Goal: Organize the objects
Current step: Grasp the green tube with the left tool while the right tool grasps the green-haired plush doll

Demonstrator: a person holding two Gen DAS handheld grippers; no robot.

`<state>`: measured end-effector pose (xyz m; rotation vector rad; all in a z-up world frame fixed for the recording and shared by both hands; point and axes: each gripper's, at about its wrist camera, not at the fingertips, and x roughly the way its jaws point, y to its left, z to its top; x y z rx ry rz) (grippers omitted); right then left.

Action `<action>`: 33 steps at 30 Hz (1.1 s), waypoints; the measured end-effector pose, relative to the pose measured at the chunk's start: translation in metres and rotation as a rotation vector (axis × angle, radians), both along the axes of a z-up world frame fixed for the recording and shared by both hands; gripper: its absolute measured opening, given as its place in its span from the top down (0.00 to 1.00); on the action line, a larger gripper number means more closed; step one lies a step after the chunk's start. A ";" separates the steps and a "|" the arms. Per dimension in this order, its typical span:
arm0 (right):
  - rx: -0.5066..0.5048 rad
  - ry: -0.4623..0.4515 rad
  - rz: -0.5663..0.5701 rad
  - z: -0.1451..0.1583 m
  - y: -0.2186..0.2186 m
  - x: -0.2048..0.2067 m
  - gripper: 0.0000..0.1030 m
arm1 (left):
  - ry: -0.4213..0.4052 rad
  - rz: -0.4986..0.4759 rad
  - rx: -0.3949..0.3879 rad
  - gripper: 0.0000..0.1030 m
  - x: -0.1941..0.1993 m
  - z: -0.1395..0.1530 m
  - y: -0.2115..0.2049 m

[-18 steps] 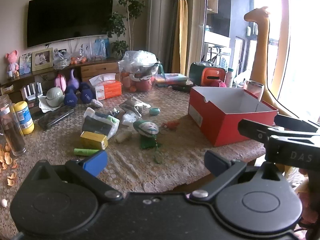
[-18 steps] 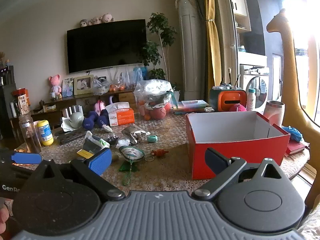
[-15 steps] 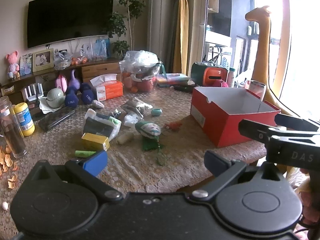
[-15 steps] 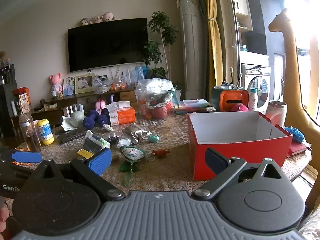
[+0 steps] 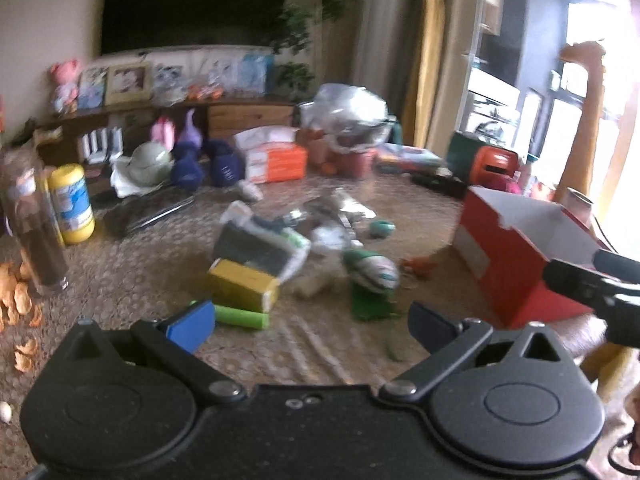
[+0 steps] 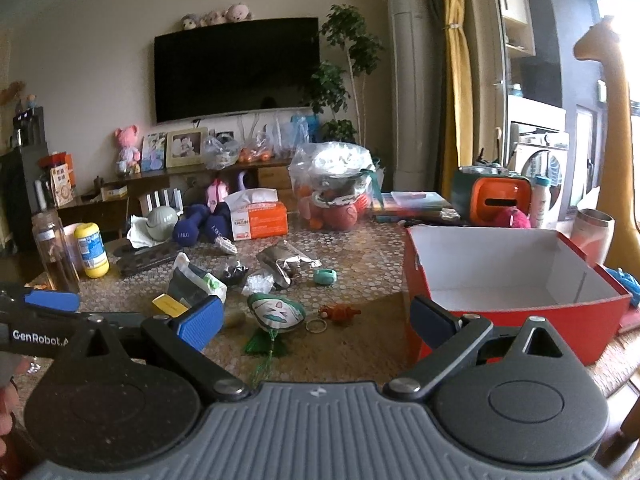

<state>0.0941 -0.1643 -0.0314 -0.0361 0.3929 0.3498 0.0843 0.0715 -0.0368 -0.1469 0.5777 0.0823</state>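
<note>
Both grippers wide open and empty over the cluttered table.

In the left wrist view the left gripper [image 5: 312, 322] faces a green cylindrical tube [image 5: 239, 317] lower centre, lengthwise across, just beyond its blue pad; the open red cardboard box [image 6: 516, 304] sits right, nearer the right gripper [image 6: 316, 322].

1 red box [image 6: 516, 312], 2 dumbbells [image 6: 204, 224], perhaps 4 plush toys [image 6: 218, 18]
</note>
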 end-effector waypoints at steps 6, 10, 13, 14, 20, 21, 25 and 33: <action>-0.040 0.036 0.020 -0.014 0.017 0.041 0.03 | 0.063 0.093 0.027 0.01 0.035 -0.031 0.031; -0.094 0.078 0.102 -0.026 0.036 0.069 0.03 | 0.118 0.131 -0.022 0.01 0.057 -0.049 0.051; -0.126 0.126 0.145 -0.037 0.054 0.093 0.03 | 0.140 0.156 -0.036 0.01 0.067 -0.061 0.059; -0.126 0.138 0.156 -0.041 0.059 0.100 0.03 | 0.153 0.158 -0.017 0.01 0.071 -0.066 0.060; -0.129 0.197 0.168 -0.062 0.077 0.135 0.03 | 0.167 0.166 0.082 0.02 0.081 -0.085 0.060; -0.123 0.214 0.165 -0.066 0.079 0.141 0.03 | 0.161 0.170 0.063 0.02 0.082 -0.086 0.063; -0.108 0.258 0.158 -0.077 0.085 0.159 0.04 | 0.139 0.157 0.055 0.02 0.083 -0.088 0.062; -0.119 0.301 0.166 -0.092 0.098 0.175 0.04 | 0.136 0.075 0.107 0.02 0.089 -0.094 0.052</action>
